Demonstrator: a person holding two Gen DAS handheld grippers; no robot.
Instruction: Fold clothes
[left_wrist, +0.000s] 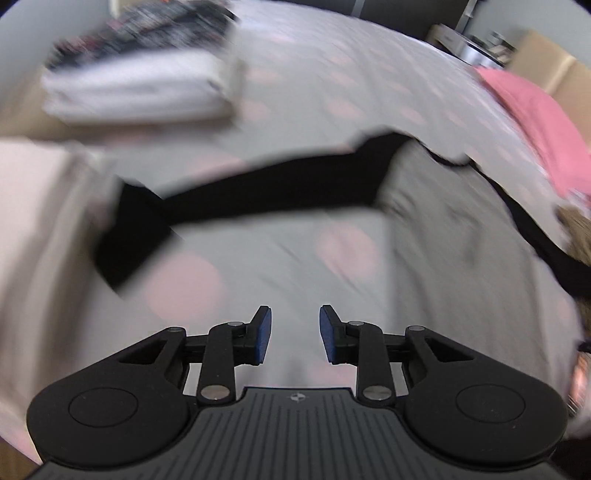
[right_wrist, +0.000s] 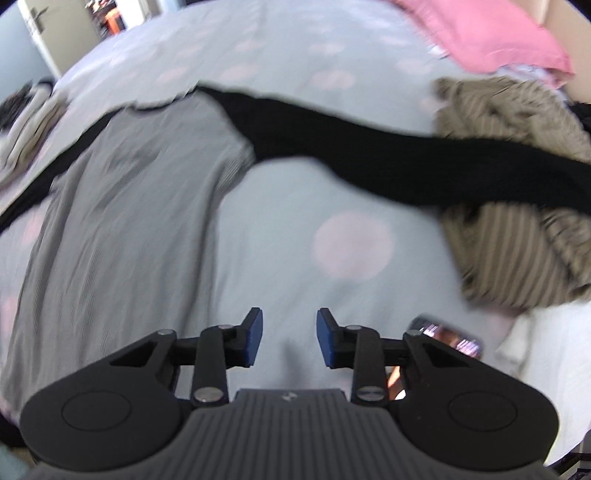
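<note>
A grey shirt (left_wrist: 461, 258) with black long sleeves lies spread flat on the bed. In the left wrist view its one black sleeve (left_wrist: 277, 188) stretches out to the left, ahead of my left gripper (left_wrist: 295, 334). That gripper hovers over the bedcover, open, with nothing between its blue pads. In the right wrist view the shirt's grey body (right_wrist: 122, 206) lies to the left and the other black sleeve (right_wrist: 406, 162) runs right. My right gripper (right_wrist: 290, 338) is open over bare cover, holding nothing.
The bedcover (right_wrist: 351, 243) is pale grey with pink dots. A brown striped garment (right_wrist: 517, 251) lies crumpled at the right under the sleeve's end. A pink pillow (right_wrist: 480, 33) sits at the far right, a phone (right_wrist: 447, 338) beside the right gripper, and a folded stack (left_wrist: 140, 85) at the far left.
</note>
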